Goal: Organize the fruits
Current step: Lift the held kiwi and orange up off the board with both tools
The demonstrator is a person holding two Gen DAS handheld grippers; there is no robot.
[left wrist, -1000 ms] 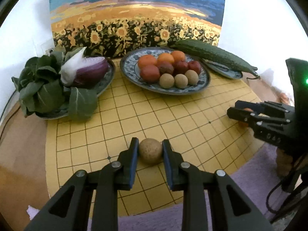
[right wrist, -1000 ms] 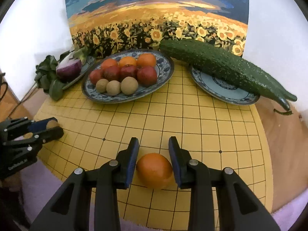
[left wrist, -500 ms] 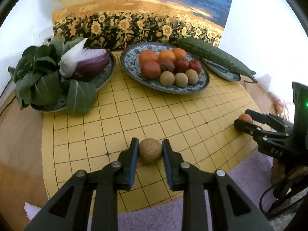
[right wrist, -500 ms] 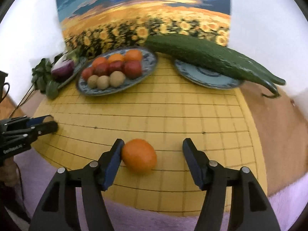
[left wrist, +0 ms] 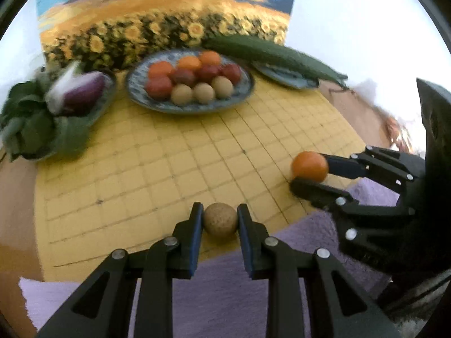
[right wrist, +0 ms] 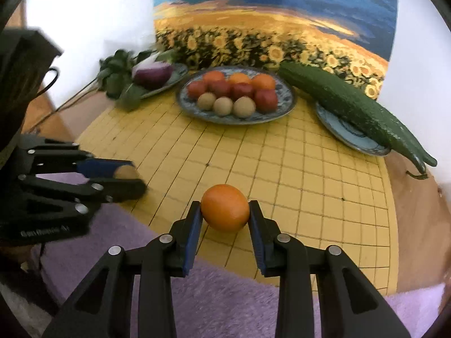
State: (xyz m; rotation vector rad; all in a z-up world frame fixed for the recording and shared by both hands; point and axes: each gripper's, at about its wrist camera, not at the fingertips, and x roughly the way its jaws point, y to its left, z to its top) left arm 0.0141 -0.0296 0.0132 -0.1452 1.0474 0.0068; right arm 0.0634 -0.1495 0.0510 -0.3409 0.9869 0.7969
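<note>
My left gripper is shut on a small round brown fruit above the front edge of the yellow grid mat. My right gripper is shut on an orange over the mat's front edge; it also shows at the right of the left wrist view with the orange in it. The left gripper shows at the left of the right wrist view. A blue patterned plate at the back holds oranges, red fruits and three brown fruits.
A plate with a purple onion and leafy greens stands back left. A long cucumber lies on a small plate back right. A sunflower painting leans on the wall. Purple fuzzy cloth lies in front.
My right gripper, open around the orange half a second ago, has shut on it and lifted it. Both grippers have drawn back toward the mat's front edge and nearer each other.
</note>
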